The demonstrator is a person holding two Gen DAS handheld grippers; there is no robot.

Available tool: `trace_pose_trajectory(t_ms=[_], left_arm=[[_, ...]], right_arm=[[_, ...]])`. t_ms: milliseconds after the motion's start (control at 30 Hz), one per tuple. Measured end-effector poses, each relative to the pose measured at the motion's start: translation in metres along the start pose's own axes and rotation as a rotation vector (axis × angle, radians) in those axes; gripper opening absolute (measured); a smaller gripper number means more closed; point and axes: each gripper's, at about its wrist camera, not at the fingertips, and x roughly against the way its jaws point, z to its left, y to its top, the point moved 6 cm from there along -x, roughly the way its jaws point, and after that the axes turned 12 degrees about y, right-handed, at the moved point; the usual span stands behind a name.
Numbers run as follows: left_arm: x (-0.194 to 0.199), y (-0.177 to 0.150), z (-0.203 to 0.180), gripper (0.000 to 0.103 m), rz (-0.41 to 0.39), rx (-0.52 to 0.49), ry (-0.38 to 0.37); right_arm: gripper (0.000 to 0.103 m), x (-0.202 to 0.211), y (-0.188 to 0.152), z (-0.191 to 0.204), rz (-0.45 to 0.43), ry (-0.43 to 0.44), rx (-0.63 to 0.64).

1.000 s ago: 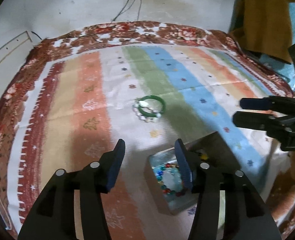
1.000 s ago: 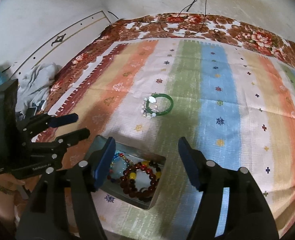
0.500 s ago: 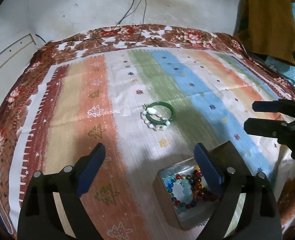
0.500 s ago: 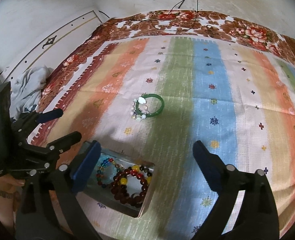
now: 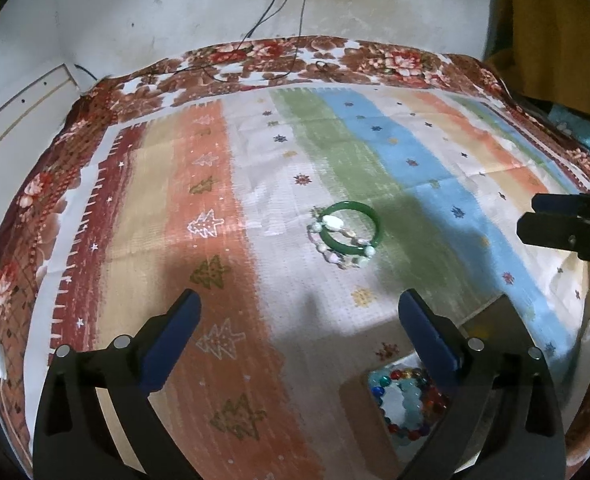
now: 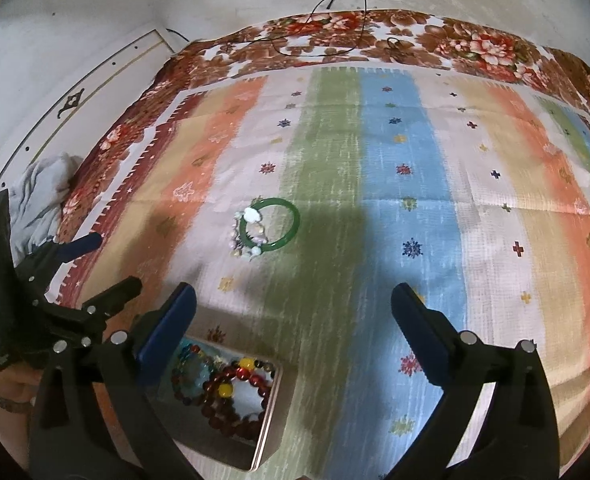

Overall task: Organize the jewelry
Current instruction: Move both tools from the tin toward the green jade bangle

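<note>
A green bangle (image 5: 351,205) (image 6: 277,201) lies on the striped cloth with a pale bead bracelet (image 5: 337,258) (image 6: 239,250) draped across it. Nearer to me an open tin box (image 5: 351,394) (image 6: 269,412) holds several coloured bead bracelets (image 5: 407,396) (image 6: 223,388). My left gripper (image 5: 299,300) (image 6: 115,261) hangs above the cloth short of the bangle, with the box under its right finger. Its jaws are opening with nothing between them. My right gripper (image 6: 294,292) (image 5: 529,216) hovers right of the box, its jaws also opening and empty.
The striped cloth (image 5: 215,184) lies over a flowered cover reaching to a white wall. Black cables (image 5: 295,40) hang onto the far edge. A grey rag (image 6: 35,196) lies off the left side, a yellow cloth (image 5: 547,32) at far right.
Both grippers' jaws have spread much wider. Both have advanced toward the bangle, so the tin box has slid lower in each view.
</note>
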Motion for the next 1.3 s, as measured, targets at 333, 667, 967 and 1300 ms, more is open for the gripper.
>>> trace_pose_trajectory(t_ms=[333, 667, 967, 1300], left_arm=[[-0.03, 0.008, 0.008, 0.097, 0.044, 0.016, 0.011], [-0.061, 0.019, 0.002, 0.097, 0.066, -0.03, 0.005], [-0.088, 0.025, -0.003, 0.097, 0.1, -0.052, -0.005], [-0.117, 0.026, -0.009, 0.097, 0.143, -0.066, -0.022]], right_arm=[[0.097, -0.029, 0.014, -0.006, 0.027, -0.024, 0.017], [0.097, -0.056, 0.025, -0.018, 0.061, -0.021, 0.007], [0.097, -0.081, 0.035, -0.03, 0.094, -0.018, -0.011], [0.097, -0.112, 0.044, -0.044, 0.137, -0.02, -0.025]])
